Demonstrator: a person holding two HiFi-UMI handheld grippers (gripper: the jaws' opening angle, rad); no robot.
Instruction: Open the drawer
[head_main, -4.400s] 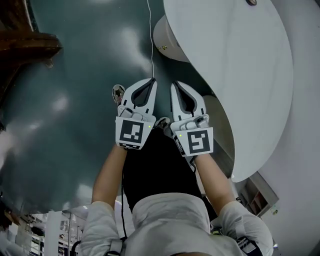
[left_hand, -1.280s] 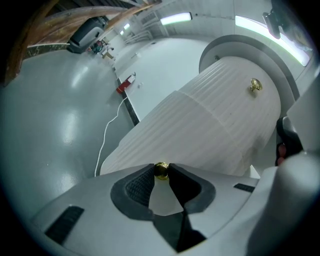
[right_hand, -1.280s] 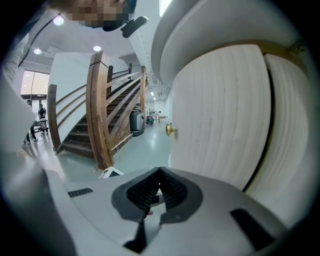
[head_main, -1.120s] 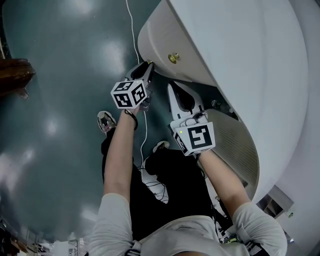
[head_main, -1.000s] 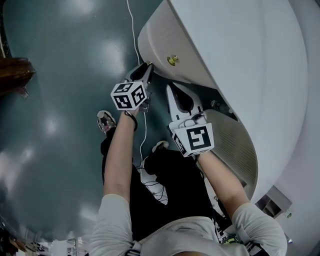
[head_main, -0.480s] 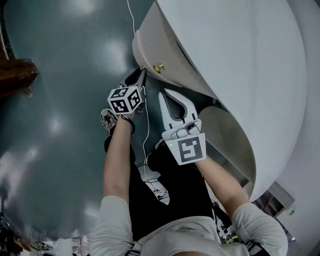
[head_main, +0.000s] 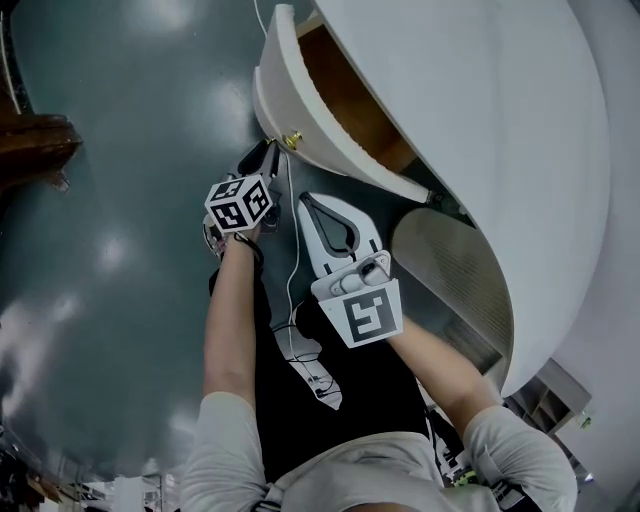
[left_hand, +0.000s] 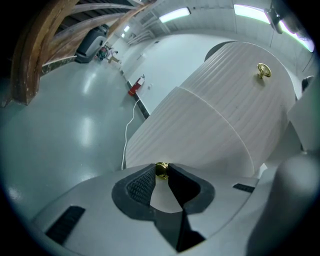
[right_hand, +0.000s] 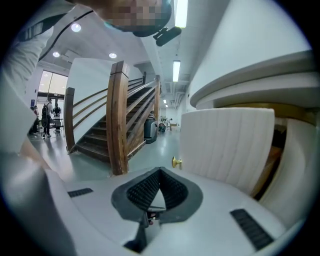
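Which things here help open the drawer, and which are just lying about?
For the job:
white ribbed curved drawer
its small round brass knob
left gripper, jaws closing with that knob between them

Just about:
right gripper, shut and empty
thin white cable on the grey floor
brown wooden staircase

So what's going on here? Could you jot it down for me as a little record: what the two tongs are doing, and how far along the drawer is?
Scene: a person stands at a curved white counter, one pair of tongs in each hand
Left tongs: jaws closing on the brass knob, which sits between their tips
Right tongs: shut, empty, apart from the drawer
Drawer: partly pulled out, wooden inside showing
Floor: dark, glossy, a white cable lying on it
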